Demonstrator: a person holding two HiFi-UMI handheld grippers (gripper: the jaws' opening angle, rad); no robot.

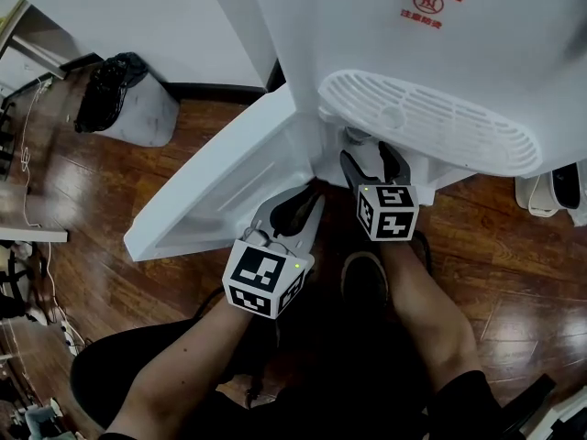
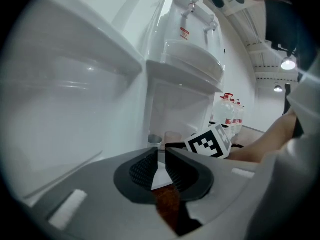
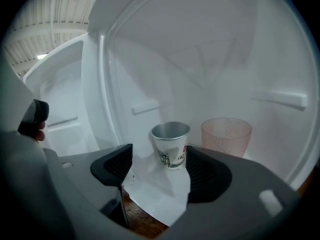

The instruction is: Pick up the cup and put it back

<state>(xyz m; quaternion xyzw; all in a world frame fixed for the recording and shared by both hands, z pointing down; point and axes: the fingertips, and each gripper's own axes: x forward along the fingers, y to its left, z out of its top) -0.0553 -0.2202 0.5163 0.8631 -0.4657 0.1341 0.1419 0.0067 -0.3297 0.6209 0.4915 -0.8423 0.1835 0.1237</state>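
1. head view: my right gripper [image 1: 371, 159] reaches into the water dispenser [image 1: 440, 53] cabinet; my left gripper [image 1: 307, 200] hangs by its open door [image 1: 211, 191].
2. left gripper view: my left jaws are all but together, holding nothing.
3. right gripper view: my right jaws gape wide and empty. the paper cup [image 3: 171, 145] stands just ahead, beside a pink cup [image 3: 226, 134]. i'm on the approach; next i should advance and close on the paper cup.

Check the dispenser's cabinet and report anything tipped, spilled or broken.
Nothing stands out. The printed cup and the pink cup both stand upright and apart on the cabinet floor, with no spill visible. The cabinet door stands open.
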